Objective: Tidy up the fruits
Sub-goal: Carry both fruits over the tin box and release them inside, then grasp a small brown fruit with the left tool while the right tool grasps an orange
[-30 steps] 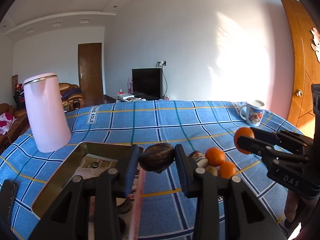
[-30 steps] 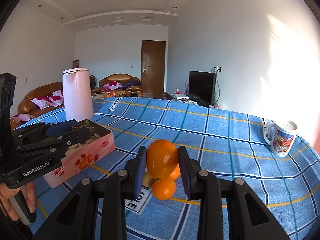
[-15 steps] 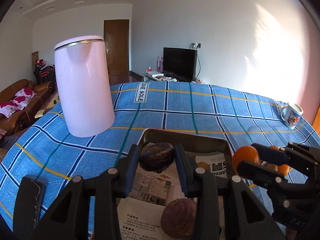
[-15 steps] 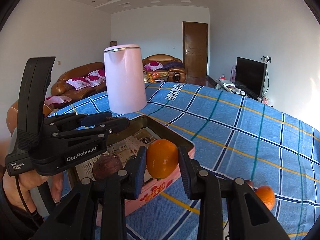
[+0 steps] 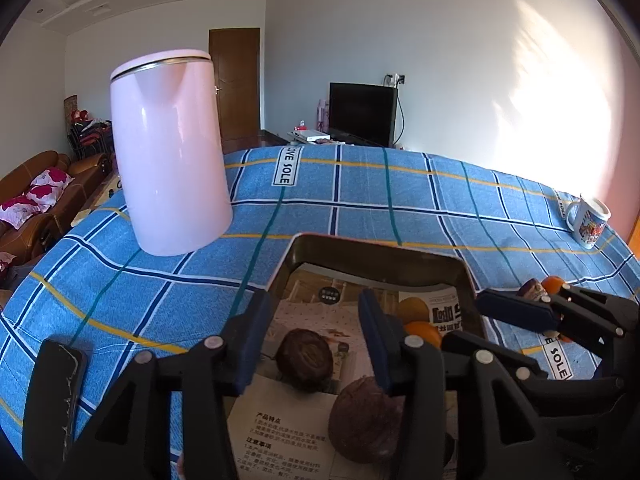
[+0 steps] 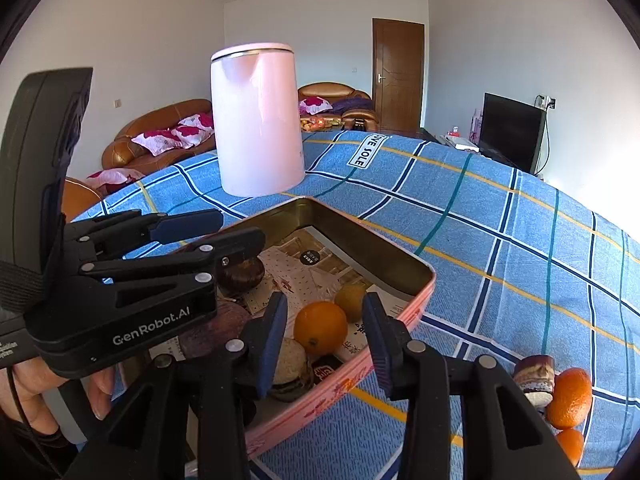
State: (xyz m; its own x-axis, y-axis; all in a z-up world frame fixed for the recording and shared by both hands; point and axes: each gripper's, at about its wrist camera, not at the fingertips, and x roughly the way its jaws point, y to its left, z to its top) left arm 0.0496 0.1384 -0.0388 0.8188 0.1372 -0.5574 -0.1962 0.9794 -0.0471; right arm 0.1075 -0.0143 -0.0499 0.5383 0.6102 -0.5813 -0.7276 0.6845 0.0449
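Observation:
A pink tin box (image 6: 416, 300) lined with newspaper sits on the blue plaid tablecloth; its rim also shows in the left wrist view (image 5: 380, 246). Inside lie two dark brown fruits (image 5: 306, 354) (image 5: 366, 424), an orange (image 6: 321, 327), a yellowish fruit (image 6: 351, 302) and a round biscuit-like piece (image 6: 290, 360). My left gripper (image 5: 310, 334) is open above the dark fruit. My right gripper (image 6: 326, 328) is open above the orange. Outside the box lie two oranges (image 6: 568, 398) (image 6: 570, 444) and a small dark piece (image 6: 534, 374).
A tall pink kettle (image 5: 170, 148) stands on the cloth behind the box. A printed mug (image 5: 588, 222) stands at the far right edge. A dark phone (image 5: 54, 392) lies at the left front. Sofas, a door and a TV lie beyond the table.
Both grippers moved over the box and opened. The dark fruit dropped from the left gripper and the orange from the right gripper into the box.

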